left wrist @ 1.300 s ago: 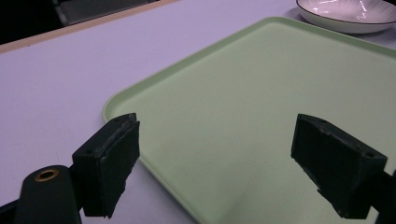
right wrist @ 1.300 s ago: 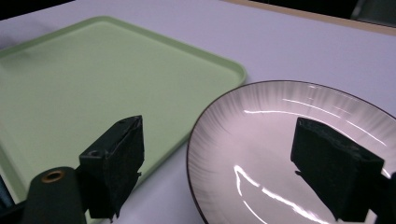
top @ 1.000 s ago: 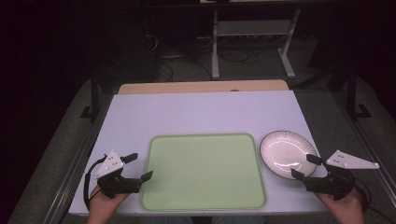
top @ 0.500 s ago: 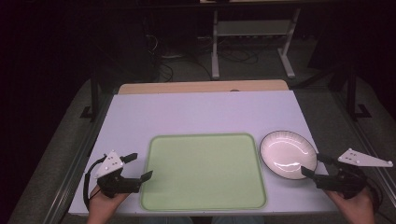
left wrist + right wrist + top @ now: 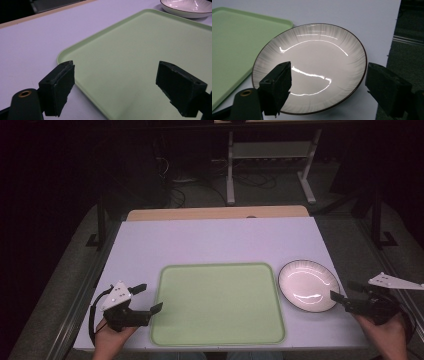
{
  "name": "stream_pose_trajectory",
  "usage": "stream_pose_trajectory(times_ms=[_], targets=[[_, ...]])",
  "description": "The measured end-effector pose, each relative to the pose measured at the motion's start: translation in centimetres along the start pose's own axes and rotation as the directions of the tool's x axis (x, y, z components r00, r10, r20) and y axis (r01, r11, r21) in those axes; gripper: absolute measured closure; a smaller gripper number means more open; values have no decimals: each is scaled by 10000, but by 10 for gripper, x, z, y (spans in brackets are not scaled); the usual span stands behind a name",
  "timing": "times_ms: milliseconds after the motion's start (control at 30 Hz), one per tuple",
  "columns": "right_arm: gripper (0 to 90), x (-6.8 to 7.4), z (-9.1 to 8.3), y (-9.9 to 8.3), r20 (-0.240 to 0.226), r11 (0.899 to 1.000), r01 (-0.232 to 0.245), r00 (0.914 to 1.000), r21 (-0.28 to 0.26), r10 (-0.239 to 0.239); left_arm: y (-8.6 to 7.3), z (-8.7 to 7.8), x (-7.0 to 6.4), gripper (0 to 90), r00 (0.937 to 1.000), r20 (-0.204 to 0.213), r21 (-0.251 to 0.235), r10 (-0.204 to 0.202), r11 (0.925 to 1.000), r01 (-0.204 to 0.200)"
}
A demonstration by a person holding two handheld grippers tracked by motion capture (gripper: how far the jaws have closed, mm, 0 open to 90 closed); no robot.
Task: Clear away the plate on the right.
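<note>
A pale green tray [image 5: 218,305] lies flat at the front middle of the white table [image 5: 210,242]. A white plate [image 5: 307,285] with a dark rim rests just to the tray's right. My left gripper [image 5: 147,299] stands open at the tray's left edge, its jaws wide apart over the tray's corner [image 5: 72,50] in the left gripper view. At the table's right front, my right gripper [image 5: 345,292] is open and empty beside the plate's near right rim. In the right gripper view the plate [image 5: 312,62] lies between and beyond the jaws, with the tray [image 5: 234,40] at the left.
The table's right edge [image 5: 392,37] runs close to the plate, with dark floor beyond it. A wooden strip [image 5: 215,213] borders the far side of the table. Metal frame legs [image 5: 230,170] and cables stand on the floor behind. The plate [image 5: 187,7] shows far off in the left gripper view.
My right gripper has drifted to the right, away from the plate toward the table's edge. The left gripper, tray and plate have stayed put.
</note>
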State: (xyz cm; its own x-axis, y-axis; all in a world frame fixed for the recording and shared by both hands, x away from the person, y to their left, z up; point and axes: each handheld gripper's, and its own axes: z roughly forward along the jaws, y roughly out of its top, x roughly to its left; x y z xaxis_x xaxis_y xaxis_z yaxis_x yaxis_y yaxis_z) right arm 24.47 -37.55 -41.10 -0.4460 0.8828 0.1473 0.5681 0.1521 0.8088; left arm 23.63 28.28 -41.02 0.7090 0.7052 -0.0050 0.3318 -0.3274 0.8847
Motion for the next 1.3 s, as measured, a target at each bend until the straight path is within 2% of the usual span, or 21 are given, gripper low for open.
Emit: stream_pose_trajectory(times_ms=[233, 367, 533, 633, 833, 1033, 1200, 1300], targets=[[231, -16, 7, 4, 326, 9973, -624, 9976, 377, 612, 0, 0, 1, 150, 10000, -3, 18, -14, 10000, 14], [284, -24, 13, 6, 437, 9922, -1044, 9939, 688, 1016, 0, 1, 1, 150, 10000, 8, 25, -15, 10000, 15], [371, -32, 22, 8, 364, 9827, -1496, 9885, 1095, 1465, 0, 0, 1, 150, 10000, 2, 28, -12, 10000, 12], [424, -37, 27, 11, 296, 9695, -1994, 9799, 1424, 1972, 0, 0, 1, 150, 10000, 5, 27, -10, 10000, 10], [509, -45, 36, 14, 152, 9407, -2917, 9558, 1731, 2936, 0, 0, 1, 150, 10000, -5, 16, -5, 10000, 5], [592, -46, 44, 17, 374, 9234, -3235, 9457, 2063, 3230, 0, -1, 1, 150, 10000, -5, 17, 12, 10000, -12], [655, -47, 50, 17, 331, 9089, -3459, 9369, 2330, 3481, 0, -1, 1, 150, 10000, -12, 9, 5, 10000, -5], [694, -48, 52, 17, 400, 9044, -3547, 9337, 2371, 3558, 0, -1, 1, 150, 10000, -19, -3, 18, 10000, -18]])
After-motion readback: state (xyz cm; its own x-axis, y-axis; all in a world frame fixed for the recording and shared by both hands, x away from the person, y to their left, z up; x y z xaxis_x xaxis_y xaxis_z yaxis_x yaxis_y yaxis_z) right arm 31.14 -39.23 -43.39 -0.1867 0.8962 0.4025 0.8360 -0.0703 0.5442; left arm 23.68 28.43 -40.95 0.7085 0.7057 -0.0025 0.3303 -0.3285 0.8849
